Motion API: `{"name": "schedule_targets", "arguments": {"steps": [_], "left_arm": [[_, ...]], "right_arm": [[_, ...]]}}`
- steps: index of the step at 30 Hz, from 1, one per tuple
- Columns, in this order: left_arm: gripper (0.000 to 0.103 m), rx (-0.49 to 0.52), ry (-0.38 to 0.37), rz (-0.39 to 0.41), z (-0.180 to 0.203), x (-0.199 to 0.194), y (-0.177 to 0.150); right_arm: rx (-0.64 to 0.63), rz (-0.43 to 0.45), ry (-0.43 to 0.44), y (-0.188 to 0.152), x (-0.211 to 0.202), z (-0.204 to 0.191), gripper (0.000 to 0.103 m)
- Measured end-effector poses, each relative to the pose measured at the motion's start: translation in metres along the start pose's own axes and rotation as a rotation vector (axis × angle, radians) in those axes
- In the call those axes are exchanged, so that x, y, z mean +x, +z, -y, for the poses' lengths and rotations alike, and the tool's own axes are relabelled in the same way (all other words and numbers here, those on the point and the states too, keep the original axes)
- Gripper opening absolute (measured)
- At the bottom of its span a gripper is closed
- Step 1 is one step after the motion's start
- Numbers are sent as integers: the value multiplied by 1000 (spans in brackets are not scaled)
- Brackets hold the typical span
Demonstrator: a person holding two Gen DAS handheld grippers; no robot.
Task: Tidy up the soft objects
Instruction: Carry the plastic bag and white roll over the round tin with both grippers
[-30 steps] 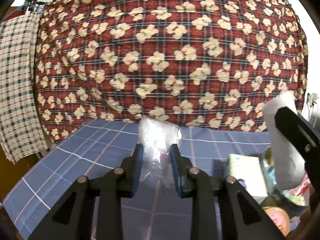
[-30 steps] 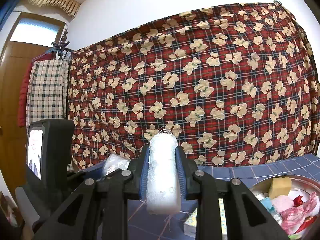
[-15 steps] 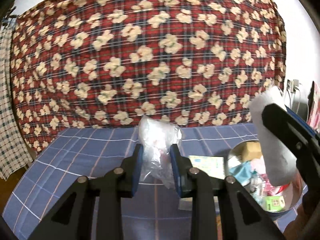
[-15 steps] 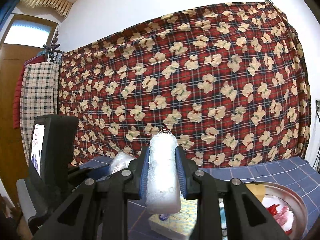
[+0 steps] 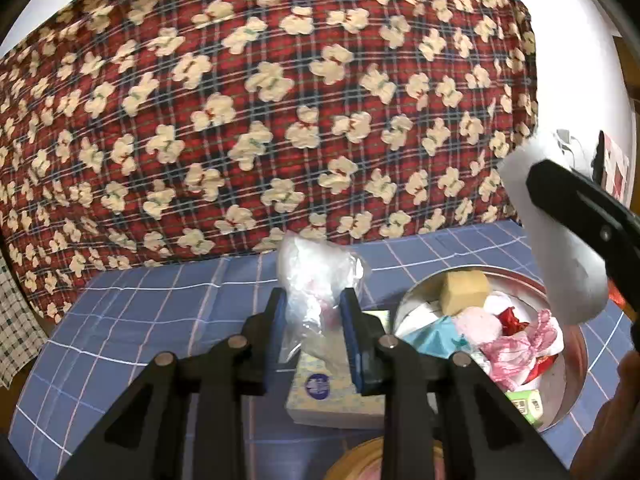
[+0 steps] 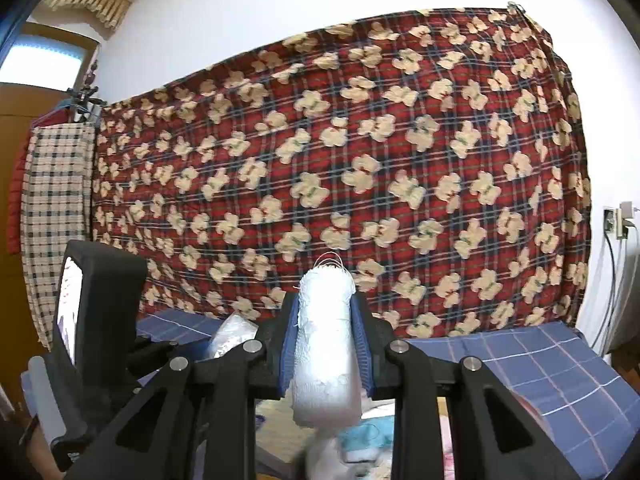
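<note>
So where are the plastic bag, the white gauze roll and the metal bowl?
plastic bag (image 5: 316, 276): left wrist view, its crumpled upper part.
white gauze roll (image 6: 326, 344): right wrist view, its middle.
metal bowl (image 5: 576, 364): left wrist view, bare inner wall.

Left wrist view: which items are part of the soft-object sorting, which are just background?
In the job:
- clear plastic bag, clamped in left gripper
- white gauze roll, clamped in right gripper
- metal bowl of soft items
- tissue pack beside the bowl

Just there:
- bear-print blanket
- blue checked tablecloth
- wall socket
</note>
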State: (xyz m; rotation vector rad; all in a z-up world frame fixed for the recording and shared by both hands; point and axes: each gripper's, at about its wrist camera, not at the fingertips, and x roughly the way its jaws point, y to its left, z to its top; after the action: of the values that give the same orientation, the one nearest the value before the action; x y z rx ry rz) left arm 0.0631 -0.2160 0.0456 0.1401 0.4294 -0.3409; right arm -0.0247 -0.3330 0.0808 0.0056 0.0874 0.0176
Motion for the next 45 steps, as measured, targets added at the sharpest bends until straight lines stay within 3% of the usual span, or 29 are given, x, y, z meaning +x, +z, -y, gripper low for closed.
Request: {"name": "schedule_targets", "arguments": {"steps": [6, 17, 36, 45], "left_arm": [[26, 29, -58, -53, 23, 12, 1], [26, 63, -95, -107, 53, 27, 2], [26, 130, -194, -272, 107, 68, -1], [27, 154, -206, -307, 117, 77, -10]], "right_arm": [[8, -38, -29, -1, 2, 27, 29], [-2, -108, -66, -6, 11, 63, 29], [85, -458, -119, -47, 67, 133, 29], [68, -501, -126, -60, 71, 135, 29]]}}
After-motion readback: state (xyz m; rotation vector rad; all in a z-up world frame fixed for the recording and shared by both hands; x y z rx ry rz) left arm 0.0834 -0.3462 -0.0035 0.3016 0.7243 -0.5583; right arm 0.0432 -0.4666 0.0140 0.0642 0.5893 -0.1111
